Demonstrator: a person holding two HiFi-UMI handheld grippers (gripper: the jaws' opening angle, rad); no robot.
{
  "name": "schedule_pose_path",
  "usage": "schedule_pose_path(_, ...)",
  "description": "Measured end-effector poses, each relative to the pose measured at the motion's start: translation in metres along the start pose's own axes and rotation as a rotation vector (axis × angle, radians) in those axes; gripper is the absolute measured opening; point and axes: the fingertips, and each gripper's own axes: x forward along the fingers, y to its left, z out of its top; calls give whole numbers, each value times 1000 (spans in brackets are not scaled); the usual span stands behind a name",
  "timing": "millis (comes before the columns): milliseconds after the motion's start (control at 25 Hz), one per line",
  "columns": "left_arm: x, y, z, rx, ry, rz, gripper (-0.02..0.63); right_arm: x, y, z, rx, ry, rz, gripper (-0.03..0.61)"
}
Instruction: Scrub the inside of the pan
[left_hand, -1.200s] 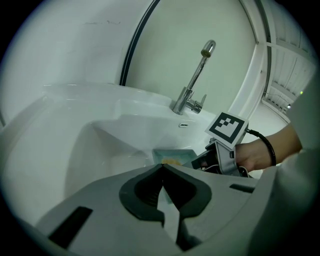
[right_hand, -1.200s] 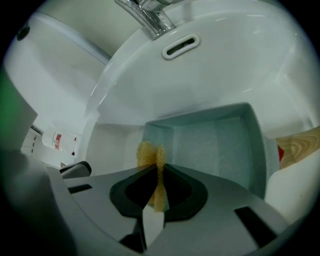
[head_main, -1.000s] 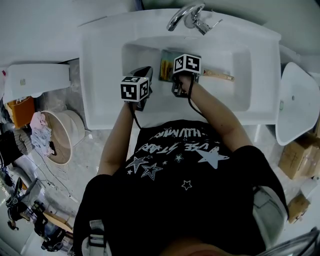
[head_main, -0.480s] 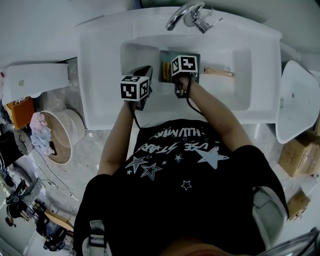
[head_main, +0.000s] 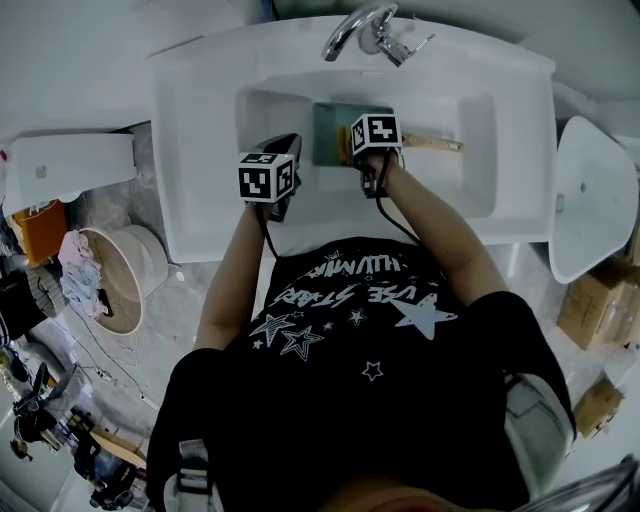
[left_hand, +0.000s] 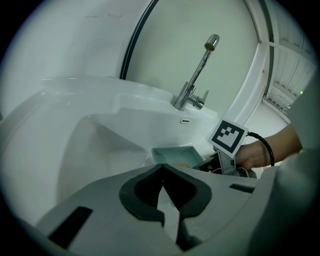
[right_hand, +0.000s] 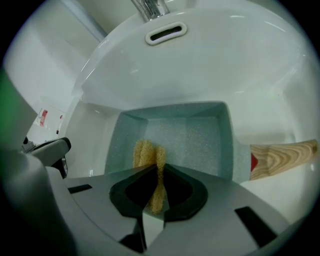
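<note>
The square teal pan (right_hand: 195, 135) lies in the white sink (head_main: 200, 130). The right gripper (right_hand: 156, 170), clamped on a yellow sponge (right_hand: 145, 150), holds it inside for scrubbing. The left gripper (left_hand: 162, 170), jaws together and empty, waits beside.

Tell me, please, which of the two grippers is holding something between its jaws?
The right gripper: its jaws are shut on a yellow scrubbing sponge over the square teal pan. The left gripper has its jaws shut on nothing.
</note>
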Motion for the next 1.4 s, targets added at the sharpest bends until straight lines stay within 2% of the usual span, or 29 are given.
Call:
schedule_pose_path(400, 0, -8, -1, 8, -2, -4, 9, -16, -36, -5, -12, -13, -92, 40)
schedule_pose_path(880, -16, -11, 2, -11, -46, 18, 8, -26, -47, -6, -7, -37, -122, 40)
schedule_pose_path(1120, -28, -17, 2, -24, -75, 38, 8, -41, -43, -3, -1, -86, -90, 40)
schedule_pose_path(1400, -49, -32, 10, -25, -129, 78, 8, -76, -36, 8, 66, -189, 52, 40)
